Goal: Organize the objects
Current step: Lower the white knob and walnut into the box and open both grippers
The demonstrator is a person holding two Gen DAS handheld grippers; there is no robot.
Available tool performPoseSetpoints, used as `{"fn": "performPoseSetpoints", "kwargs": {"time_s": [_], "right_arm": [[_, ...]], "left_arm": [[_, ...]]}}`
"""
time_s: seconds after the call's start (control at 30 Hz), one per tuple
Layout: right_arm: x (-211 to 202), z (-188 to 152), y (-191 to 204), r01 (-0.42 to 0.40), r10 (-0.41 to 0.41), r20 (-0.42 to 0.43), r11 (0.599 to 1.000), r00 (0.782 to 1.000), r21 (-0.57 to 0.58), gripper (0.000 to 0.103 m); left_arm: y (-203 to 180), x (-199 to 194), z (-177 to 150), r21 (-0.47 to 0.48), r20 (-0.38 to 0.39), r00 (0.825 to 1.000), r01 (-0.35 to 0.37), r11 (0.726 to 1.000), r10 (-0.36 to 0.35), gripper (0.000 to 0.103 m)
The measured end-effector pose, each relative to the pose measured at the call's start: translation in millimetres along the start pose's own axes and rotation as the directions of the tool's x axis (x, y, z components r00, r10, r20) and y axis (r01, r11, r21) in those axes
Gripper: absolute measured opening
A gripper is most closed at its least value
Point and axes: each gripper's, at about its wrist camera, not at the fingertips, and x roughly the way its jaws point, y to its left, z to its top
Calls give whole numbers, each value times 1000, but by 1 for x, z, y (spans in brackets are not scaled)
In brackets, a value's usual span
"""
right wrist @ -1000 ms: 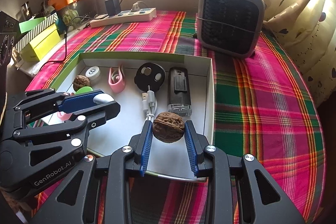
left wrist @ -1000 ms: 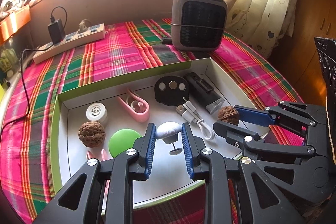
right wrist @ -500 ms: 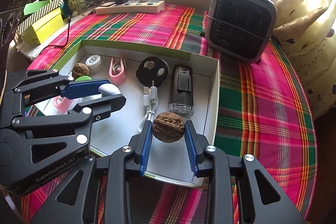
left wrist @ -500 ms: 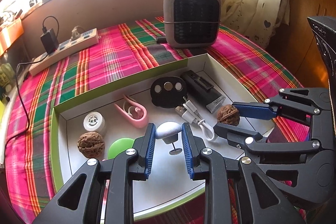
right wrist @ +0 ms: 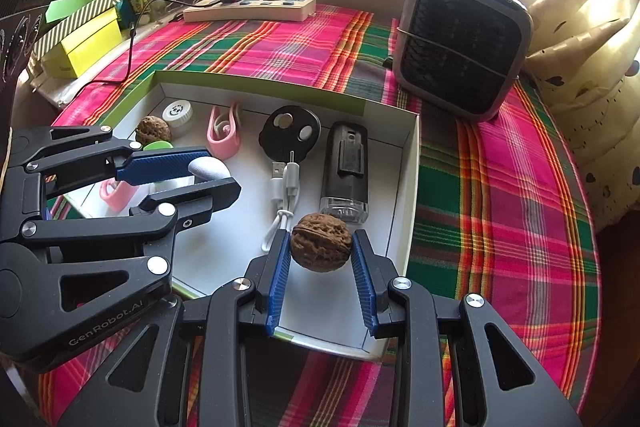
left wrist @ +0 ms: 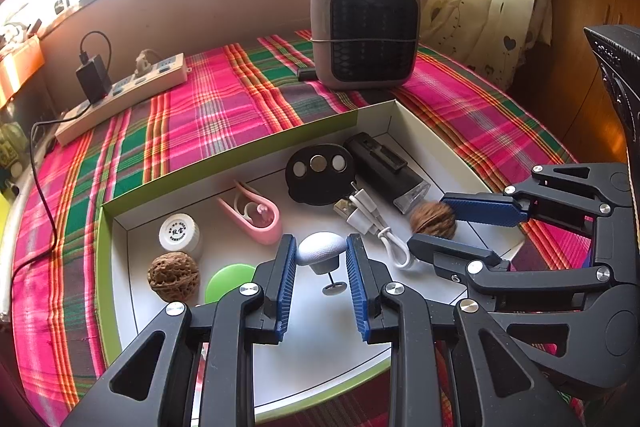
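While a cable (right wrist: 285,195), flashlight (right wrist: 346,171), black disc (right wrist: 289,133) and second walnut (left wrist: 173,276) lie in the tray (right wrist: 409,195), the right gripper (right wrist: 321,264) clamps a walnut (right wrist: 320,241) above it, beside the left gripper (left wrist: 321,271) clenching a white knob (left wrist: 322,251).

1. Walnuts: two (left wrist: 173,277) (right wrist: 320,242);
2. Pink clips: two (left wrist: 252,213) (right wrist: 117,193);
3. White mushroom-shaped knob: one (left wrist: 322,254);
4. White round jar: one (left wrist: 179,232);
5. Green disc: one (left wrist: 228,281);
6. Black three-button disc: one (left wrist: 319,174);
7. Black rectangular device: one (left wrist: 386,171);
8. White USB cable: one (left wrist: 370,223);
9. Grippers: two (left wrist: 321,285) (right wrist: 320,281);
10. Tray: one (left wrist: 224,151);
11. Heater: one (left wrist: 365,27);
12. Power strip: one (left wrist: 124,97).
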Motion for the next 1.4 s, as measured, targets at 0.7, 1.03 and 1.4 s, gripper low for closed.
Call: {"fn": "performPoseSetpoints", "kwargs": {"time_s": [0.7,1.03,1.4], "right_arm": [[-3,-2,1,6,-7,3,1000,1000,13,32],[-14,-7,4,3,-4,29,999,1000,45,32],[-35,-14,11,-20,12,91,996,996,87,33]], "left_arm": [[-1,-3,-3,-8,5,1000,-5,1000,5,25],[0,-23,-11,-31,38,999,-23,999,24,26],[4,-53,-23,-100,87,994,-56,993,65,27]]}}
